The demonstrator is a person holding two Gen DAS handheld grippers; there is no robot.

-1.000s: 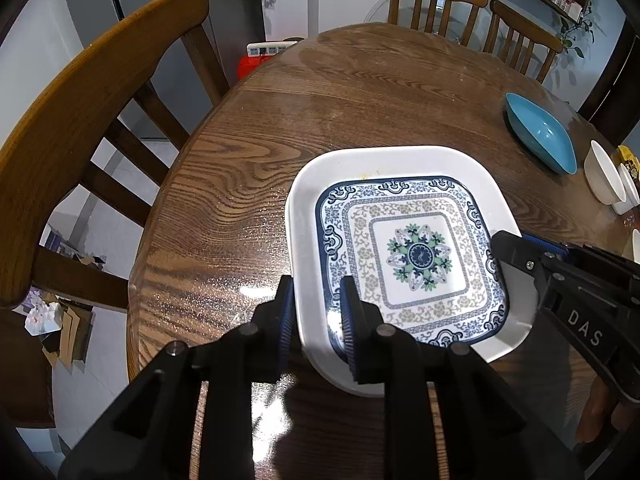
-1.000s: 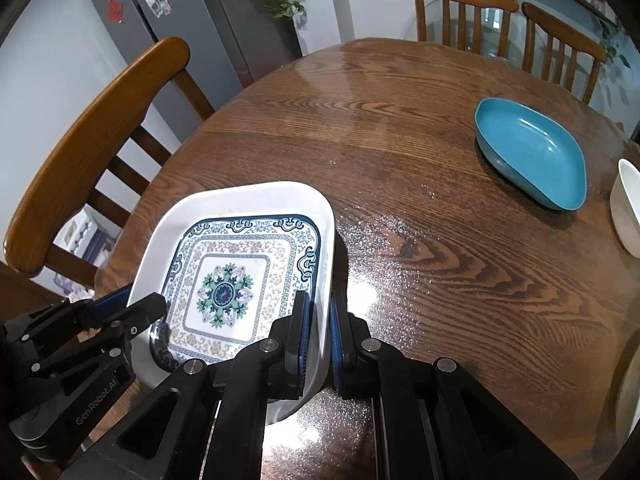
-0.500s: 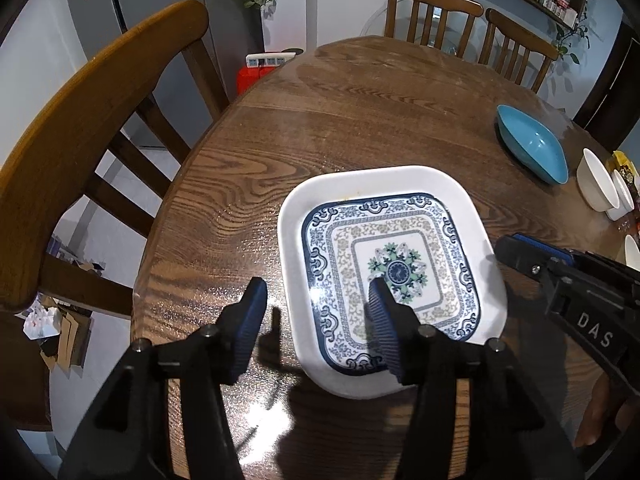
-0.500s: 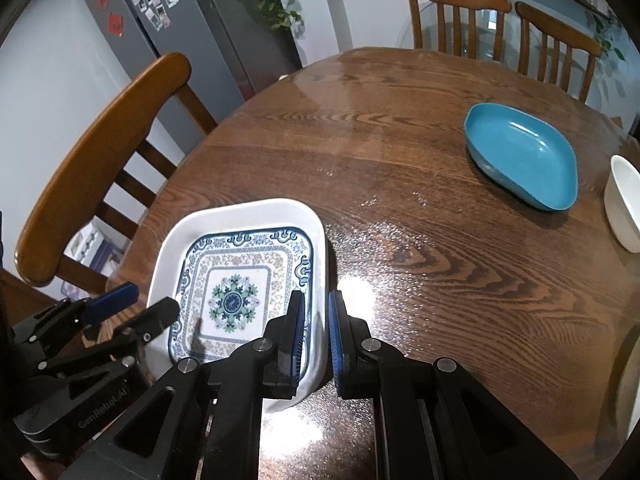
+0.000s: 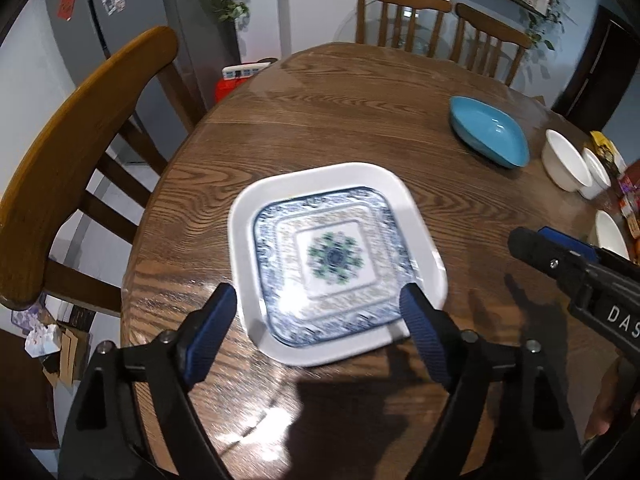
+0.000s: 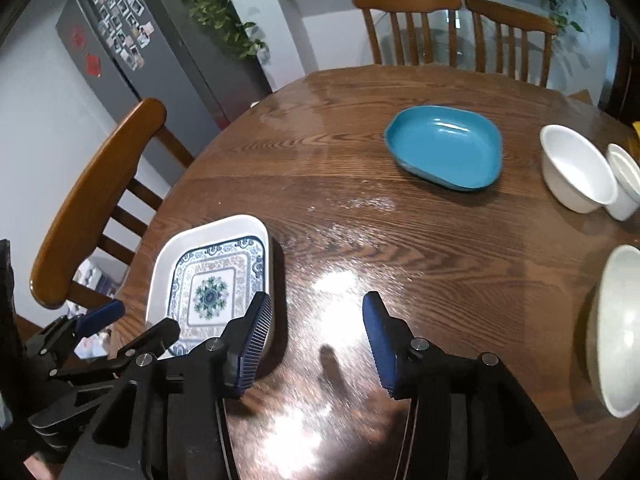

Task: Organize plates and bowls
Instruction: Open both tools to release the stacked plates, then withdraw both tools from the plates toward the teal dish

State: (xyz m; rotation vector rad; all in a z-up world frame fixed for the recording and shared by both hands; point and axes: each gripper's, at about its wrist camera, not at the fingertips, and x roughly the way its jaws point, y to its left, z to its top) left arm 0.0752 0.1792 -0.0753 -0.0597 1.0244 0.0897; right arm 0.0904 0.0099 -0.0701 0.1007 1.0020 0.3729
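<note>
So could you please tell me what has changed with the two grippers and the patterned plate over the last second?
Both grippers have let go of the patterned plate. The left gripper and the right gripper had each clamped an edge; their jaws have just been opening and have drawn back, pressing on nothing. The plate lies flat on the table. The blue dish and white bowls stayed put.

A square white plate with a blue-and-green floral pattern (image 5: pixel 336 256) lies flat near the edge of the round wooden table (image 6: pixel 360 184). Farther in on that table rests a teal rounded-square dish (image 6: pixel 446 148), upright; beyond it stand a white round bowl (image 6: pixel 576 168) and a smaller white bowl (image 6: pixel 624 184), touching.
</note>
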